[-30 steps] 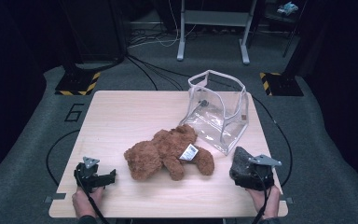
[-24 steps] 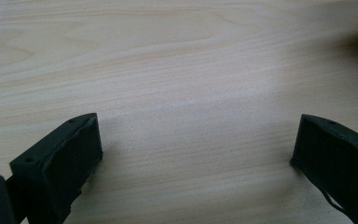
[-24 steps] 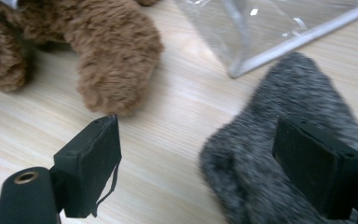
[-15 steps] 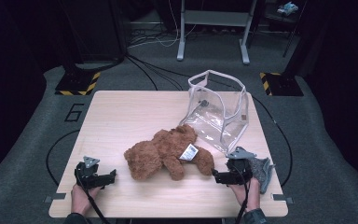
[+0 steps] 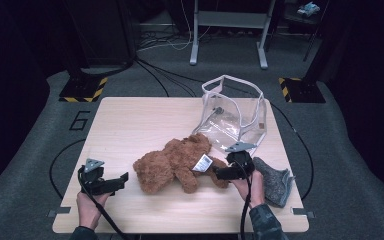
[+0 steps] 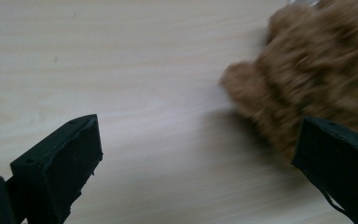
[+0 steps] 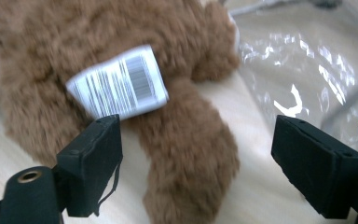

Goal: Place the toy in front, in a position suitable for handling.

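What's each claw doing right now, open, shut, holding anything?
Left claw: open, holding nothing, beside the teddy bear.
Right claw: open, around the bear's leg, not gripping.

one teddy bear (image 5: 175,164), one clear bag (image 5: 237,112), one grey cloth (image 5: 276,180), two grippers

From my station I can read a large painted "6" (image 5: 80,120) on the grey floor mat (image 5: 35,150), just off the far left corner of the tabletop (image 5: 145,120). The brown teddy bear (image 5: 175,162) carries a white sewn-in tag (image 7: 119,87) with a barcode and rows of fine print; I can make out the bars, but the print is too small and blurred to read. I see no other legible writing.
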`<control>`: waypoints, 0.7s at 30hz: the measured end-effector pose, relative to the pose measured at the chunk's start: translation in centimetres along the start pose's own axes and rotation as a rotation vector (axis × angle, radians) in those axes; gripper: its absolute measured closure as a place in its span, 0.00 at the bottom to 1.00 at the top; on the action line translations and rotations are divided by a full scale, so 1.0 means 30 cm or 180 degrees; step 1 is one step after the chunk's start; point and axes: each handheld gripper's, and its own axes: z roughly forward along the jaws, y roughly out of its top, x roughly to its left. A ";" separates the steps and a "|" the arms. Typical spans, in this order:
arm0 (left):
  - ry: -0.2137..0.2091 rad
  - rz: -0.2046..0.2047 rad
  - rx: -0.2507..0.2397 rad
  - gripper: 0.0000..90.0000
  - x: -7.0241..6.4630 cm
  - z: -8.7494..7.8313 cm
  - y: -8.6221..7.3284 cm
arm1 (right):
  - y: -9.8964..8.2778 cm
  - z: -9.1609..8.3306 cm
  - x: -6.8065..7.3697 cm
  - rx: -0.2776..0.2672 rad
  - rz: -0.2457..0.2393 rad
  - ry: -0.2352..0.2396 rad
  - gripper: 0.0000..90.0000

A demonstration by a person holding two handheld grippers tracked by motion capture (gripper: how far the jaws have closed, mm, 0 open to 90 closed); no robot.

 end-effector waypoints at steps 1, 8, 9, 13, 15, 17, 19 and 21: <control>-0.0045 -0.0003 -0.0011 0.01 -0.013 -0.005 0.014 | 0.020 0.005 0.003 -0.0009 -0.0026 0.0008 0.19; -0.0316 0.0107 -0.0114 0.02 -0.130 -0.003 0.105 | 0.157 0.064 0.017 -0.0106 -0.0143 0.0079 0.28; -0.0307 0.0144 -0.0137 0.04 -0.149 0.003 0.114 | 0.173 0.073 0.022 -0.0088 -0.0127 0.0090 0.30; -0.0353 0.0188 -0.0110 0.08 -0.211 0.044 0.137 | 0.213 0.108 0.031 -0.0094 -0.0140 0.0115 0.33; -0.0313 0.0301 0.0013 0.10 -0.239 0.082 0.145 | 0.242 0.138 0.044 -0.0082 -0.0182 0.0086 0.35; -0.0282 0.0326 0.0051 0.12 -0.244 0.098 0.145 | 0.259 0.148 0.053 -0.0104 -0.0214 0.0036 0.36; -0.0267 0.0338 0.0118 0.15 -0.244 0.115 0.140 | 0.273 0.158 0.059 -0.0095 -0.0251 -0.0002 0.38; -0.0296 0.0326 0.0166 0.17 -0.239 0.133 0.126 | 0.282 0.166 0.057 -0.0095 -0.0275 0.0013 0.41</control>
